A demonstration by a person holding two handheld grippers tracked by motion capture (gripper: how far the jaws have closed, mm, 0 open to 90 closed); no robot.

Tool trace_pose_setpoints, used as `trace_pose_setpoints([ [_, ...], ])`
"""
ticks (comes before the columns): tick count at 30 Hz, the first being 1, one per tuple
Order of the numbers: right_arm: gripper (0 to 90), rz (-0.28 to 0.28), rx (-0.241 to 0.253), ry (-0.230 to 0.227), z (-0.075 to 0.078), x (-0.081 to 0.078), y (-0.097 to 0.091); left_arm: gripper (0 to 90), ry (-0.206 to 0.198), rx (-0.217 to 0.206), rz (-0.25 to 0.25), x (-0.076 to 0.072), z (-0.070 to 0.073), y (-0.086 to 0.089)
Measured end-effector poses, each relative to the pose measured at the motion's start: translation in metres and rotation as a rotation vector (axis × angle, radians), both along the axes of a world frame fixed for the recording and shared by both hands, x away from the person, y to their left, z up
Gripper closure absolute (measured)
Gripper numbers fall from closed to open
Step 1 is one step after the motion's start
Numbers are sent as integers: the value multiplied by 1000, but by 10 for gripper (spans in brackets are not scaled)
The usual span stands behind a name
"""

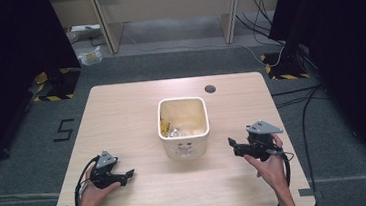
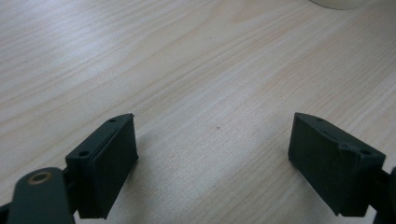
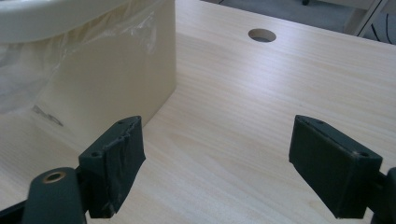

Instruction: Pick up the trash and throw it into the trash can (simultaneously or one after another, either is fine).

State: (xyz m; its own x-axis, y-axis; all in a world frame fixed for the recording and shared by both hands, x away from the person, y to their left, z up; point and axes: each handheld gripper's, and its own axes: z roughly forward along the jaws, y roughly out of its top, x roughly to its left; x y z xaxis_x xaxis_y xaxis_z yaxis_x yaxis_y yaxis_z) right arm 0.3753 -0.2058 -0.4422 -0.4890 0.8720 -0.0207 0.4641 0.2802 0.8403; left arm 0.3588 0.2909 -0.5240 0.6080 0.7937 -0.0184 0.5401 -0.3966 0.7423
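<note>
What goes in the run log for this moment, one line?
left tool: open, empty | right tool: open, empty | cream square plastic bin: mid-table, between tools, untouched

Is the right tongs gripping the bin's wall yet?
No, the right tongs stand open with bare table between the jaws, and the cream bin sits apart to their left.
</note>
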Motion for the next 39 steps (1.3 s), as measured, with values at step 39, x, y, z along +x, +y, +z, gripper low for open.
trace_pose_setpoints([
  [39, 176, -14, -55, 124, -53, -33, -15, 142, -1, 0, 0, 0, 0, 0],
])
